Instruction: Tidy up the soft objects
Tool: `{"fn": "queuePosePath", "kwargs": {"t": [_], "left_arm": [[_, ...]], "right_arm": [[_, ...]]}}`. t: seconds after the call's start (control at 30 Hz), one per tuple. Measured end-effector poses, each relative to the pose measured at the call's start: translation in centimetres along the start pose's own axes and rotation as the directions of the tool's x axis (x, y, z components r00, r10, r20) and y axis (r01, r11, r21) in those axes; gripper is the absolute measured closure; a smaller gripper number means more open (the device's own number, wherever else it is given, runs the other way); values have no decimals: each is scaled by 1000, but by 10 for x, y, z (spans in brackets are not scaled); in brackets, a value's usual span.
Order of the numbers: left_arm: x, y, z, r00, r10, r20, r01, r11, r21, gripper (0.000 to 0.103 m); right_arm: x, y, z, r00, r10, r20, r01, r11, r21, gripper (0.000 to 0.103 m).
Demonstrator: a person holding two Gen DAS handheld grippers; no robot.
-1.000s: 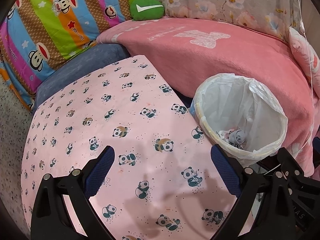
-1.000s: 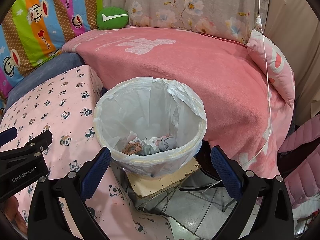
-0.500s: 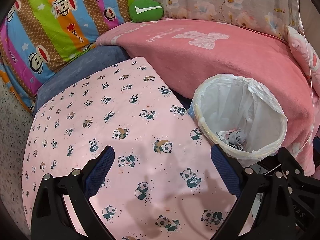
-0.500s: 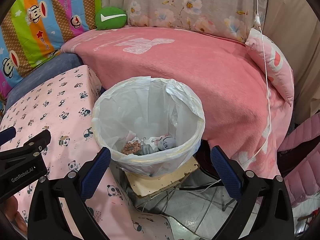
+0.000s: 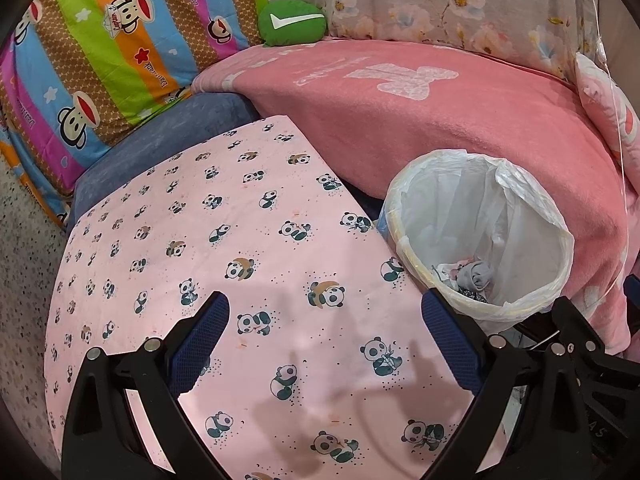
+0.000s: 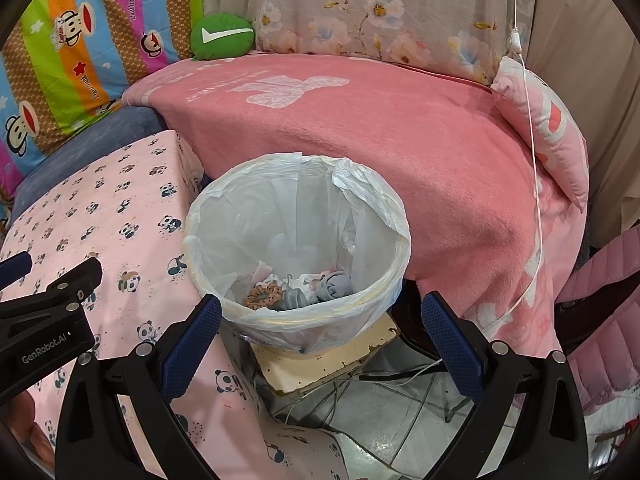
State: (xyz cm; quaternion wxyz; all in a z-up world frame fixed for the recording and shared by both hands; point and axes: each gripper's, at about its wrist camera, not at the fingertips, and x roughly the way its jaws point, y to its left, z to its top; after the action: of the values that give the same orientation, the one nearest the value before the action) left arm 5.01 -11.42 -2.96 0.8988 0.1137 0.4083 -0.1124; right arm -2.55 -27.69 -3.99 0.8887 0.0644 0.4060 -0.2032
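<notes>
Jaws: both pairs stand wide apart and hold nothing; the left gripper [image 5: 324, 344] hangs over the panda cloth [image 5: 224, 240], the right gripper [image 6: 320, 344] hangs in front of the bin [image 6: 392, 236].
Soft objects: a grey rolled sock [image 6: 335, 285], a brown scrunchie [image 6: 263, 295] and some other small cloth pieces lie at the bottom of the bin, touching each other.
Bin: white liner over a pale rim, standing on a worn board [image 6: 332, 360] between the panda cloth and the pink blanket [image 6: 400, 132].
Progress: I judge the sorting almost done, because no loose small item shows on the panda cloth.
Remaining candidate: a green cushion [image 6: 222, 36] rests far back against the pillows; whether it belongs to the task, I cannot tell.
Risk one: the bin stands on a small board with cables under it, so a push from the right gripper could tip it.
Risk two: the loose liner edge could catch on a finger and pull out.
</notes>
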Motion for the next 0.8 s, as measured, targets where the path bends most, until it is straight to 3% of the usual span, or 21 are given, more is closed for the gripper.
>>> {"fn": "queuePosePath", "kwargs": {"t": [0.8], "left_arm": [[-1,-1,-1,1000,-2,3,2,1000,-1,10]], "right_arm": [[0,1,-2,1000,-1,-1,1,1000,0,4]]}}
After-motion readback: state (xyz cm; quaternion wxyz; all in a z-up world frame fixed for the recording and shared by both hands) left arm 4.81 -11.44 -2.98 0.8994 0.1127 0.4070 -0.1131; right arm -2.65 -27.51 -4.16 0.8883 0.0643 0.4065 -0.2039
